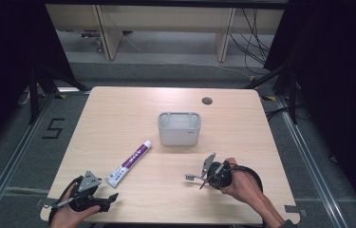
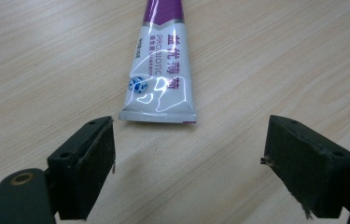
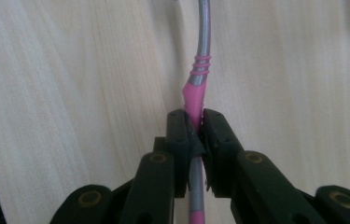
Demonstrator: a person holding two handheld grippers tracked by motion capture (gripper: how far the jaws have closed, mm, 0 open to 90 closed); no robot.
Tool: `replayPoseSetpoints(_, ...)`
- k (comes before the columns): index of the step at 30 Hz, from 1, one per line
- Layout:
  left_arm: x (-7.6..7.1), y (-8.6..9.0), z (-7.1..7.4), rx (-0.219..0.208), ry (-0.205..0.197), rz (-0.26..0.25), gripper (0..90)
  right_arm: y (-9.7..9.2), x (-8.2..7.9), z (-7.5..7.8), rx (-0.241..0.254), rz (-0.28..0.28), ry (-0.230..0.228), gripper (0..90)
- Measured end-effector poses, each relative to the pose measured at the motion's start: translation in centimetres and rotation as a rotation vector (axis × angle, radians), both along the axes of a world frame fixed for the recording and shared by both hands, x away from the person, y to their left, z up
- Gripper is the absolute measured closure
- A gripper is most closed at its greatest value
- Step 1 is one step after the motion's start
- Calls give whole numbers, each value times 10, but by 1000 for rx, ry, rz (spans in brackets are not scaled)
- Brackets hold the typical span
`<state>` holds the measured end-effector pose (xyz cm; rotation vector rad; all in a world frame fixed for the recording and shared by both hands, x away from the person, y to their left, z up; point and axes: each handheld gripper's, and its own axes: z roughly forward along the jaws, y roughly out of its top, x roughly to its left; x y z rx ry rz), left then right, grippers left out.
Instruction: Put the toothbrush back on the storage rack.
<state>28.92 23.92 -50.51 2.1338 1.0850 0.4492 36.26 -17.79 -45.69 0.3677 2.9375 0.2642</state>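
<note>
Pink-grey toothbrush (image 3: 196, 88) — right gripper (image 3: 194, 122) clamped

- I see the bin (image 1: 179, 128) behind centre on the table (image 1: 118, 114).
- The toothpaste tube (image 1: 129, 163) lies left of and nearer than the bin.
- My left tool (image 1: 111, 199) sits before the tube's flat end, apart from it.
- My right tool (image 1: 207, 176), front right, has the toothbrush (image 1: 193, 177) between its jaws.

The toothbrush (image 3: 199, 74) runs off the top edge of the right gripper view, its head cut off; in the high view its bristles are too small to tell. The tube (image 2: 162, 60) loses its cap end, probably white, beyond the left gripper view's top edge.
</note>
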Motion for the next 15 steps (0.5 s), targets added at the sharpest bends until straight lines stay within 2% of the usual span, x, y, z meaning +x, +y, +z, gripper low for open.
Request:
replayPoseSetpoints(1,0,0,0,-1,0,-2,160,-1,-1,2,11,-27,-2,820)
replayPoseSetpoints(2,0,0,1,5,2,7,160,-3,0,10,55,-9,-10,820)
replayPoseSetpoints(3,0,0,1,5,2,7,159,-3,0,10,55,-9,-10,820)
replayPoseSetpoints(4,0,2,1,18,8,-7,160,-6,1,17,80,-13,-18,821)
replayPoseSetpoints(5,0,1,1,9,5,-2,160,-6,-1,19,87,-54,-13,820)
replayPoseSetpoints(6,0,2,2,23,7,-7,160,-7,2,21,113,-26,-44,821)
replayPoseSetpoints(7,0,2,2,23,7,-7,160,-7,2,21,113,-26,-44,821)
replayPoseSetpoints(8,0,0,1,2,1,5,160,-11,2,29,163,-54,-63,820)
replayPoseSetpoints(9,0,0,1,2,1,5,160,-11,2,29,163,-54,-63,820)
replayPoseSetpoints(10,0,2,1,18,2,-6,160,-12,3,30,182,-45,-73,820)
replayPoseSetpoints(14,0,3,2,15,0,-4,160,-16,6,38,266,-65,-91,820)
replayPoseSetpoints(15,0,3,2,16,1,-4,160,-18,7,39,296,-74,-114,820)
